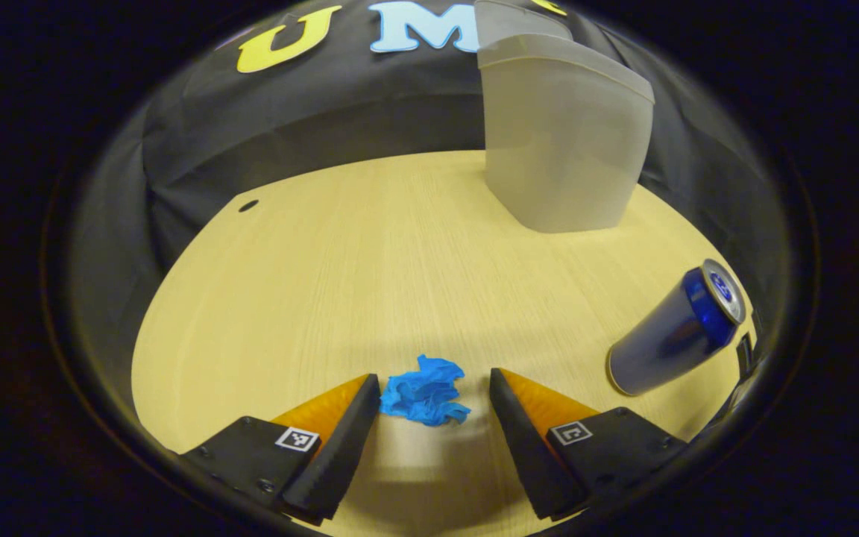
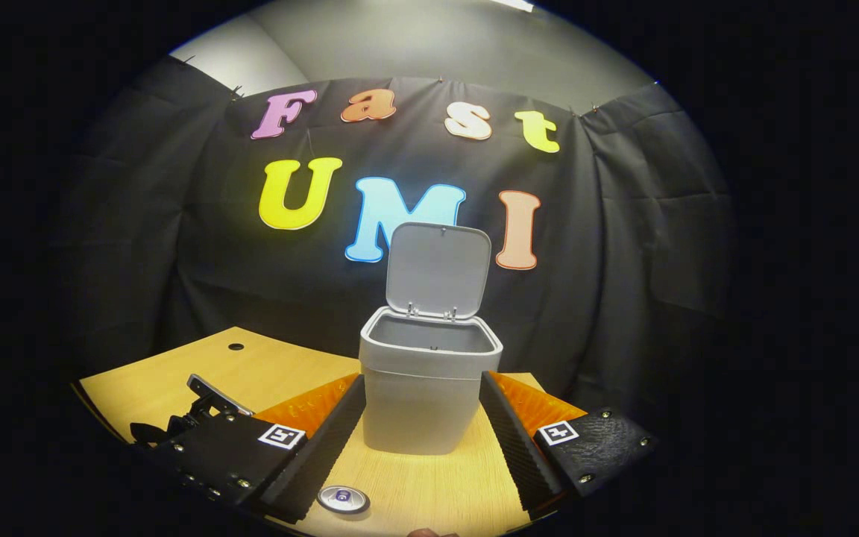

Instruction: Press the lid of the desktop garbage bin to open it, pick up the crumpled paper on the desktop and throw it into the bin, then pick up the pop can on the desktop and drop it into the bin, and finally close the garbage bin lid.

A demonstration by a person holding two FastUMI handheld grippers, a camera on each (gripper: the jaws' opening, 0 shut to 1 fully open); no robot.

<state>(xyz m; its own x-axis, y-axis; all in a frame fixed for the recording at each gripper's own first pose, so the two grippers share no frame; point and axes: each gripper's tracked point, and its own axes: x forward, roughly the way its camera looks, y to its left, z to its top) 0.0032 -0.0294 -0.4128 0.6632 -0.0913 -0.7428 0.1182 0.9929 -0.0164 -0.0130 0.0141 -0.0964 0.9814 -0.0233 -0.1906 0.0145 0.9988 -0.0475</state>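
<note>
Bin [image 2: 429, 388] lid [image 2: 441, 270] up. My left gripper [image 1: 433, 399] fingers spread around blue crumpled paper [image 1: 424, 391], not pinching; right gripper [image 2: 422, 436] spread, empty. Paper, pop can [image 1: 675, 328], lid closing remain.

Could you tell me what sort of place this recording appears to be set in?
Probably a staged recording booth rather than a home: a black cloth wall hangs behind a pale wooden desktop holding just a grey plastic bin with its lid up, a crumpled blue paper and a blue pop can.
</note>
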